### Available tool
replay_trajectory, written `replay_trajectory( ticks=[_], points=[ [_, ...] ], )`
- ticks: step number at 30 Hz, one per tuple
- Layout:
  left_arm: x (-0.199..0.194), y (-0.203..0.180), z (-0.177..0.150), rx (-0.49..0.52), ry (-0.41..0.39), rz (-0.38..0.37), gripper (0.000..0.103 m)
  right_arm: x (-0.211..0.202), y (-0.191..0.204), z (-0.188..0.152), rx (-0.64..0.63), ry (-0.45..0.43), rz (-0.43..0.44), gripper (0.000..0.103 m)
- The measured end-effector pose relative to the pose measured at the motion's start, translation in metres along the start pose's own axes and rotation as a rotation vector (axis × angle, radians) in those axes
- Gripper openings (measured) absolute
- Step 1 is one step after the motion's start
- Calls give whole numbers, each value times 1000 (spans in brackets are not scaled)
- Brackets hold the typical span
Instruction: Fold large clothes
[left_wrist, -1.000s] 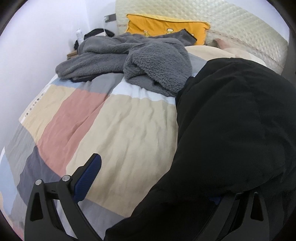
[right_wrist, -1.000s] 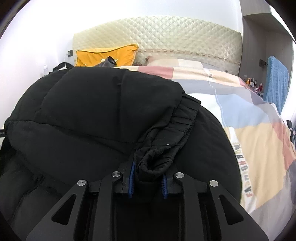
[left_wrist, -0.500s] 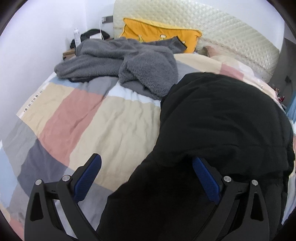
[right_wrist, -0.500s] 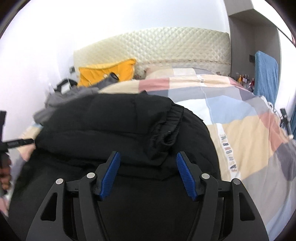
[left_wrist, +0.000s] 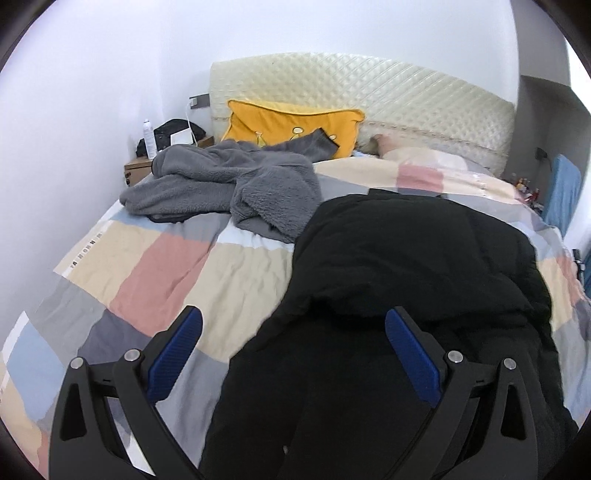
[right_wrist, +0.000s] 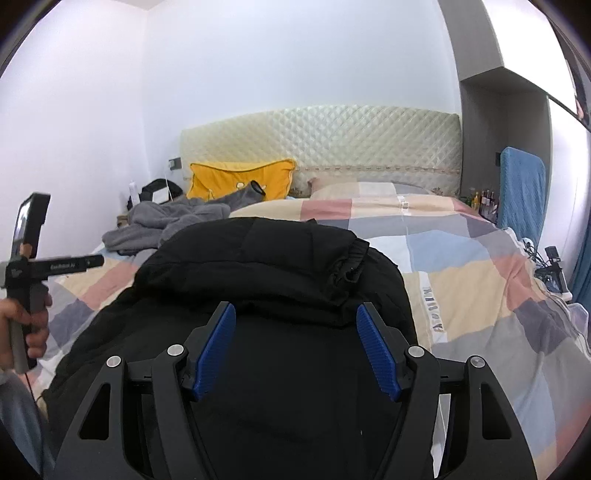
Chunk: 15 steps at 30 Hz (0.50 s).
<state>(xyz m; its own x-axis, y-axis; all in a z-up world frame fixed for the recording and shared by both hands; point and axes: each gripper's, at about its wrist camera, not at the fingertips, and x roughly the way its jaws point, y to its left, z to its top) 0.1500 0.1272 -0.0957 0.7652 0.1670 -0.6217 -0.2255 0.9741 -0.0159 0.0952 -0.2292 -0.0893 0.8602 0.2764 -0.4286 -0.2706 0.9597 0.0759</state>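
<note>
Black padded jacket (left_wrist: 413, 258) on patchwork bed quilt (left_wrist: 166, 266), lying roughly lengthwise toward quilted headboard (left_wrist: 369, 96), long axis running from near edge away toward pillows. Folded-over upper layer stacked on lower part; sleeve w/ gathered cuff (right_wrist: 349, 266) draped across top, cuff pointing toward far right corner of the pile.

Left tool (left_wrist: 293, 350): spread wide, nothing between pads, hovering at jacket's left border — left pad over bare quilt, right pad over black fabric. Right tool (right_wrist: 297, 350): also spread wide, empty, centred over near part of jacket, fold ridge just beyond fingertips, cuff ahead and slightly right.

Key relation: jacket straight ahead of both tools, directly below right, offset to the right of left. Right tool nearer to cuff and top layer; left nearer to jacket's left edge. Cannot tell whether either touches fabric; both appear slightly above.

Judgement: one fold laid, both tools let go; prob. next a regrip on near hem or a side edge to fold again along/across long axis. Puffy fill likely to spring back, sleeve may slide off.

Elsewhere: grey fleece garment (left_wrist: 229, 184) heaped near yellow cushion (left_wrist: 291, 125), well apart from jacket, unfolded. In right view, left hand (right_wrist: 22, 328) gripping its tool's handle at far left.
</note>
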Motion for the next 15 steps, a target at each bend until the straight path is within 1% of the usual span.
replay_trajectory(
  ticks=[4, 7, 9, 11, 13, 15],
  points=[
    [-18, 4, -17, -18, 15, -37, 99, -20, -1, -6, 39, -17, 2, 67],
    [-37, 6, -19, 6, 0, -45, 99, -39, -3, -8, 64, -25, 2, 67],
    [-54, 9, -14, 25, -41, -51, 99, -51, -6, -4, 80, -23, 23, 67],
    [-69, 14, -5, 21, -76, -59, 99, -63, -8, 7, 76, -17, 52, 67],
    [-86, 21, 10, 10, -72, -75, 99, -84, -8, 25, 47, -39, 60, 67],
    [-106, 28, 27, 19, -83, -75, 99, -107, -9, 43, 21, -59, 68, 67]
  ],
)
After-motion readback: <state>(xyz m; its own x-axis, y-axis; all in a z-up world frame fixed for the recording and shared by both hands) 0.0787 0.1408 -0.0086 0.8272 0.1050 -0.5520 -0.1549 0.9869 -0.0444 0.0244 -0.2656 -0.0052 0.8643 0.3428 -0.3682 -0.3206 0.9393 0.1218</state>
